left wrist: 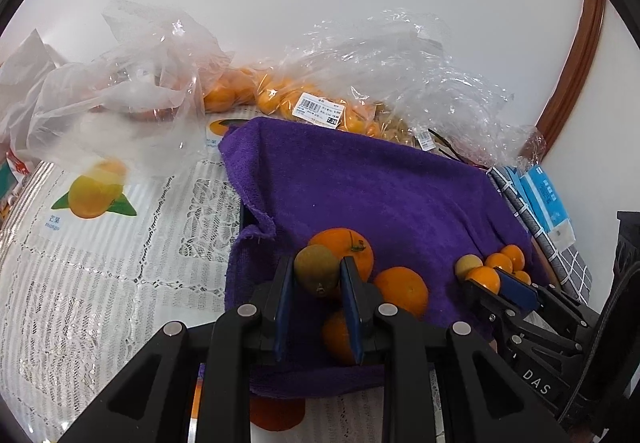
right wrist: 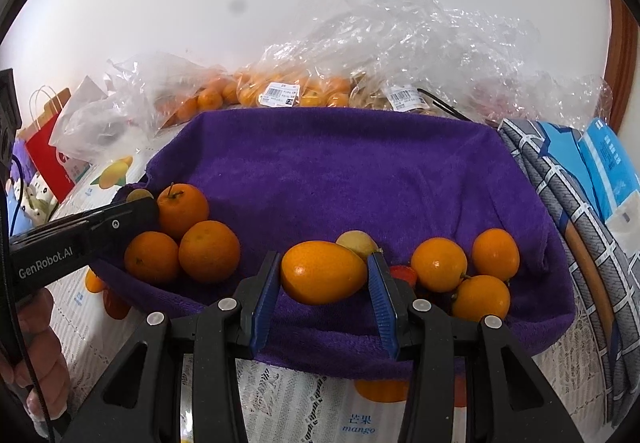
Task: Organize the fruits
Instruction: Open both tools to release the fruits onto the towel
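**A:** So what's each gripper got right now?

**B:** The left gripper (left wrist: 318, 275) has its blue fingers (left wrist: 285, 295) clamped on a small greenish-brown fruit (left wrist: 317, 270), low centre of the left wrist view. Looks like a longan maybe, can't really tell. It sits just in front of three oranges (left wrist: 402, 289) bunched on the purple towel (left wrist: 380, 187).

**A:** And the right one?

**B:** The right gripper (right wrist: 324, 277) is gripping an oval orange kumquat (right wrist: 323, 272) between its fingers (right wrist: 383, 301), bottom centre of the right wrist view. A pale yellowish fruit (right wrist: 357, 243) peeks out right behind it – touching or nearly so, hard to say.

**A:** Where's the rest of the fruit?

**B:** In the right wrist view, three more kumquats (right wrist: 439, 264) cluster at lower right on the towel, pressed together. The three oranges are at left of that frame, next to the left gripper coming in from the left edge. Along the top of the towel there are crinkly clear plastic bags (right wrist: 420, 39) – one holds a heap of small orange fruit (right wrist: 248, 93) with a barcode label (right wrist: 281, 94) on it.

**A:** What's underneath it all?

**B:** A lacy white tablecloth (left wrist: 100, 283) on the worktop, with a mango picture (left wrist: 94, 195) printed at left of the left wrist view. Blue packet (left wrist: 546, 199) at the right edge.
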The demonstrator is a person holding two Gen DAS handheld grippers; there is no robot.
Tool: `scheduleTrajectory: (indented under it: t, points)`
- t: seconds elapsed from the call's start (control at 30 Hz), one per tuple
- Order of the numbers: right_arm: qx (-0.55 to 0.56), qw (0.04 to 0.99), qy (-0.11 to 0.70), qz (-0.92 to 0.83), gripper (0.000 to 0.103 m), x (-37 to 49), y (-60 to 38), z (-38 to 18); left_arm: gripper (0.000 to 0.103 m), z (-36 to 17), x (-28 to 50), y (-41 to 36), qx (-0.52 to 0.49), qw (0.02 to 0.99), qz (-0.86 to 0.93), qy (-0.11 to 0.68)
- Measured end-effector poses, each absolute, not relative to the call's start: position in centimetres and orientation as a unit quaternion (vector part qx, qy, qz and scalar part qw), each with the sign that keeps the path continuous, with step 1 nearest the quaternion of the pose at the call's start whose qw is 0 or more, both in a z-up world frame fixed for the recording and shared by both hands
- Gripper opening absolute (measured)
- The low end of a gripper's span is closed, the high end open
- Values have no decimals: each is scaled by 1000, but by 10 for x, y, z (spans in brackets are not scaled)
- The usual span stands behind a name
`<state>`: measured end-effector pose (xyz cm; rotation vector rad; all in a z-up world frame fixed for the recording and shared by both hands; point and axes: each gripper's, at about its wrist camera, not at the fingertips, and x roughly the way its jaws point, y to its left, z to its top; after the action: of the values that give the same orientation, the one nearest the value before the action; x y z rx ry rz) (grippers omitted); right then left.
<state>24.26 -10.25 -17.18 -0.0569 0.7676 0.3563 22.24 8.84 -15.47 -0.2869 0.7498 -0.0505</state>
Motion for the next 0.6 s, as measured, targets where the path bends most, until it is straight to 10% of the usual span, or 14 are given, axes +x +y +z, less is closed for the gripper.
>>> scheduleTrajectory:
  t: [0.6]
  points:
    - [-2,925,345,157,47,223,-118,-149,43,-149,217,80,-119,928,-35,350]
